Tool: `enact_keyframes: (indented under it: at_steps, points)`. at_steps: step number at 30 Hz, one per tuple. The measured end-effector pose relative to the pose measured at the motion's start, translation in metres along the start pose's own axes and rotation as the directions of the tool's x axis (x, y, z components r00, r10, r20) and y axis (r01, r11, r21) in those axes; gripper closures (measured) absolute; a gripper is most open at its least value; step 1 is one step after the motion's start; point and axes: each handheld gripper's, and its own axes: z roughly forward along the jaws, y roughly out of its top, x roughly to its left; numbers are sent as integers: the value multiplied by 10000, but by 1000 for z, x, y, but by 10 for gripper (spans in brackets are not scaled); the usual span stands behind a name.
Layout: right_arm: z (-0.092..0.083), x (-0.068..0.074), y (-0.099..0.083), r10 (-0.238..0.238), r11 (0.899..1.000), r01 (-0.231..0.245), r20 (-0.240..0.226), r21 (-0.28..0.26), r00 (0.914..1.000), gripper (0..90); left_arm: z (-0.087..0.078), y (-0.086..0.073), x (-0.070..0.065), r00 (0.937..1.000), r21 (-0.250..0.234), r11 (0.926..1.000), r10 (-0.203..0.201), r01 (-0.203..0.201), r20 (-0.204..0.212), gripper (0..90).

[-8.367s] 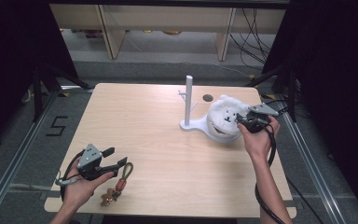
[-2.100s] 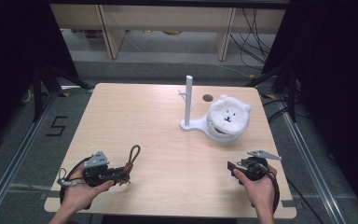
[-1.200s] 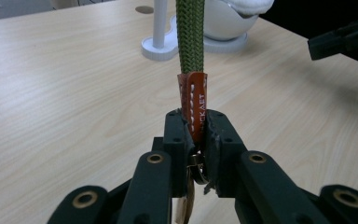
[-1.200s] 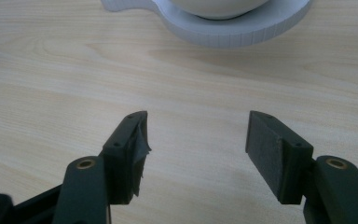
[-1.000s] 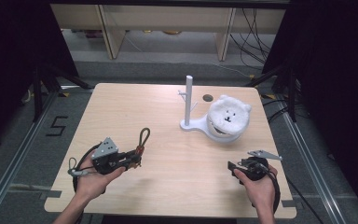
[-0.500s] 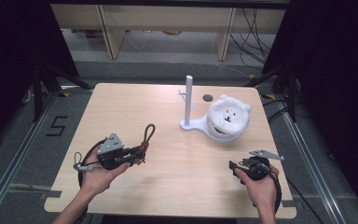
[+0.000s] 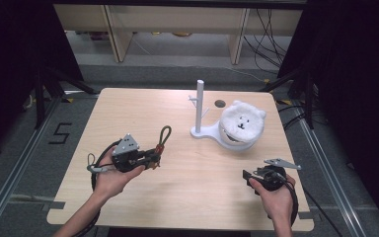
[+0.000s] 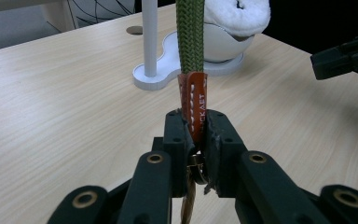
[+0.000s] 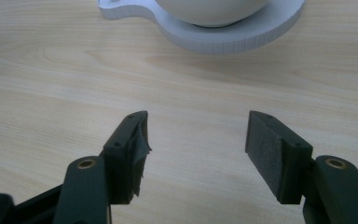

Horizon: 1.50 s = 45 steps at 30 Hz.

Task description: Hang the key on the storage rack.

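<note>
Left claw (image 7: 154, 157) is clenched on the keychain strap (image 7: 162, 139): pads pinch the orange leather tab (image 8: 195, 103), and the green braided cord loop (image 8: 189, 35) sticks out past the tips twd the stand. In the high view the loop hangs in the air above the worktop (image 7: 128, 106), not touching it. A metal ring (image 8: 196, 169) sits just behind the pads, partly hidden. Cable (image 7: 94, 165) loops back round the person's left hand (image 7: 109, 177).

Right claw (image 9: 196, 140) is released, jaws wide apart, nothing btwn them, just bare wood under. It sits near the front right edge of the worktop, in the person's right hand (image 7: 275, 197), well apart from the left claw.

White hook stand (image 7: 200, 106) is upright mid-worktop, small pegs near the top. Its base (image 7: 205, 132) runs into the part under the white plush bear head (image 7: 242, 123); bear sits just right of the post. Strap loop is near the stand, left of it, not touching. Small dark hole (image 7: 220, 103) in the worktop behind the stand.
</note>
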Motion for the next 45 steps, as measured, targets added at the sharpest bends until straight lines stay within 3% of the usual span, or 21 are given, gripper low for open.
enact_keyframes:
  at_steps: [5, 13, 14, 15, 16, 17, 19, 20, 24, 28, 32, 33, 45]
  points:
    - [0, 0, 0, 2, 10000, -3, 105, 53, 9999, 403, 6, 6, 3, 9999, -64, 10000, -70, 70, 109, 792]
    - [0, 2, 0, -81, 9999, 81, -66, -62, 9999, 403, 18, 17, 10, 9998, 149, 9999, -60, 63, -215, 792]
    - [-1, 4, 0, 178, 9998, -178, -44, 9, 9998, 404, 21, 18, 11, 9999, 162, 9998, -72, 74, -146, 792]
    - [0, 2, 0, -110, 9999, 111, 48, -64, 9999, 404, 23, 20, 11, 9999, 179, 9998, -24, 27, -128, 792]
    - [0, 4, 0, 236, 9997, -236, -25, -8, 9997, 404, 25, 22, 12, 9999, 227, 9997, -46, 48, -116, 792]
    - [-1, 2, 0, -110, 9999, 110, 72, -28, 9999, 404, 27, 24, 13, 9999, 185, 9998, -12, 14, -108, 792]
    - [0, 2, 0, -111, 9999, 111, 5, -36, 9999, 404, 31, 29, 14, 9999, 158, 9998, -103, 104, -75, 792]
    - [-1, 5, 0, 270, 9996, -269, -51, 55, 9996, 404, 32, 32, 15, 9998, 157, 9998, -112, 114, -143, 792]
    - [-1, 4, 0, 321, 9995, -321, -64, -1, 9995, 404, 36, 41, 19, 9996, -3, 9999, -170, 170, -211, 792]
    - [-2, 5, 0, 317, 9995, -317, -24, 14, 9995, 404, 43, 46, 22, 9994, 138, 9998, -137, 142, -318, 792]
    - [-2, 5, 0, 287, 9996, -287, 42, 64, 9996, 403, 50, 47, 23, 9983, 159, 9997, -155, 164, -564, 791]
    - [-1, 2, 0, -88, 9999, 88, 26, -52, 10000, 403, 51, 47, 23, 9975, 225, 9996, -149, 165, -693, 791]
    - [-2, 2, 0, -147, 9999, 147, 42, 10, 9999, 406, 63, 59, 26, 9930, 465, 9989, 60, -5, -1182, 791]
